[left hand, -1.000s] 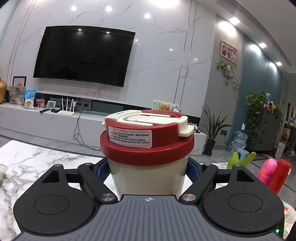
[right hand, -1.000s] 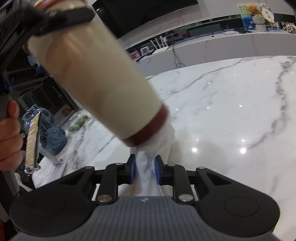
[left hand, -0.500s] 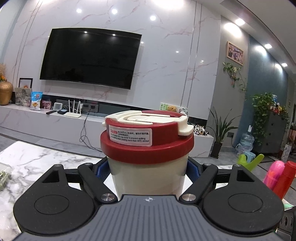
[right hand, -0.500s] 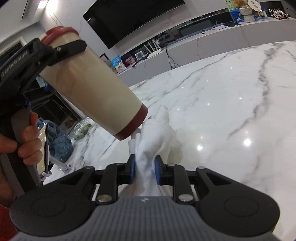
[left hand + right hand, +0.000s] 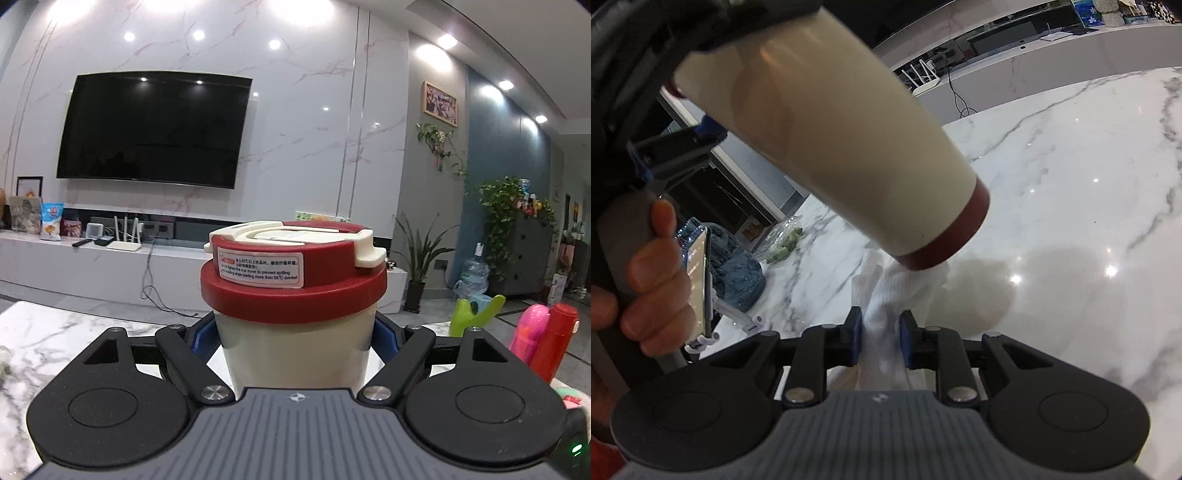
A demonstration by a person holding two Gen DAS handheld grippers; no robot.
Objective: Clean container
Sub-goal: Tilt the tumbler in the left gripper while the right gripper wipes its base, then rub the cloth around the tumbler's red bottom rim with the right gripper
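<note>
My left gripper (image 5: 295, 332) pinches the cream cup (image 5: 295, 347) just under its red lid (image 5: 293, 284), above the marble table (image 5: 1071, 221). My right gripper (image 5: 881, 341) pinches a white cloth (image 5: 886, 295) touching the cup's red base (image 5: 945, 243).

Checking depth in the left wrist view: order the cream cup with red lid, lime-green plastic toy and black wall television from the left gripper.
1. Cream cup with red lid, between the jaws.
2. Lime-green plastic toy, right.
3. Black wall television, upper left.
</note>
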